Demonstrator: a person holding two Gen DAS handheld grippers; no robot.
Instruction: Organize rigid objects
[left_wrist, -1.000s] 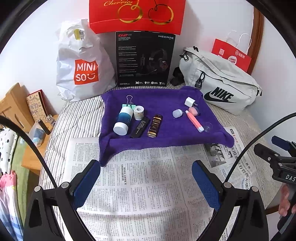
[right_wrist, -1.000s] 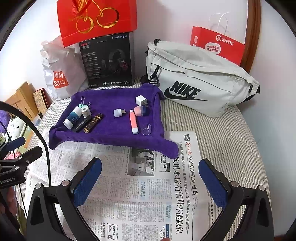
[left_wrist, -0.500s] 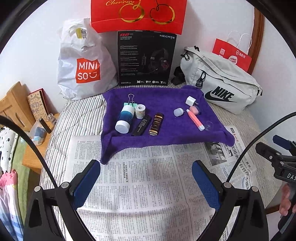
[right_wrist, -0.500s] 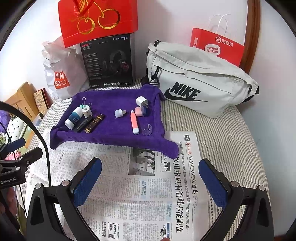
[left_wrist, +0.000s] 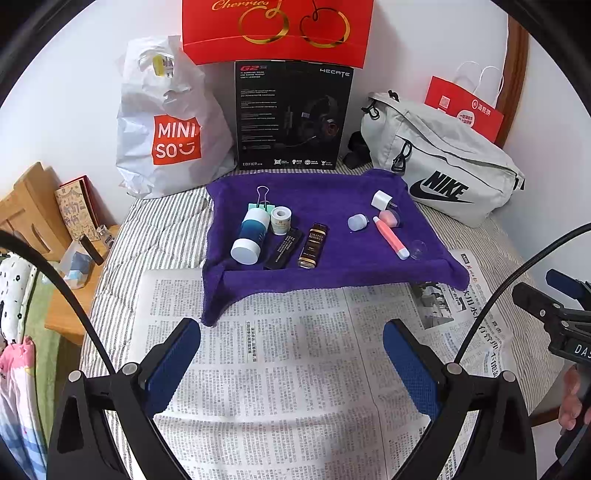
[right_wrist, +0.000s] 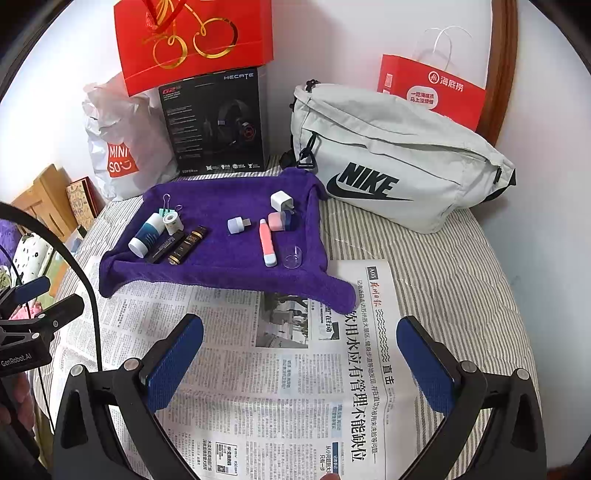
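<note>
Behind purple towel (left_wrist: 332, 236) — Nike bag (left_wrist: 439, 173), headset box (left_wrist: 291, 114)

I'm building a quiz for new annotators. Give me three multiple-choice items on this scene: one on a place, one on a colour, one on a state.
1. Where does the clear cup lie?
A. on the newspaper
B. on the towel, beside the pink pen
C. inside the Nike bag

2. What colour is the towel?
A. green
B. red
C. purple

3. How is the left gripper?
A. open, empty
B. shut on the pen
C. shut on the bottle

Key:
B, clear cup lies by pink pen.
C, towel is purple.
A, left gripper is wide apart above newspaper.
</note>
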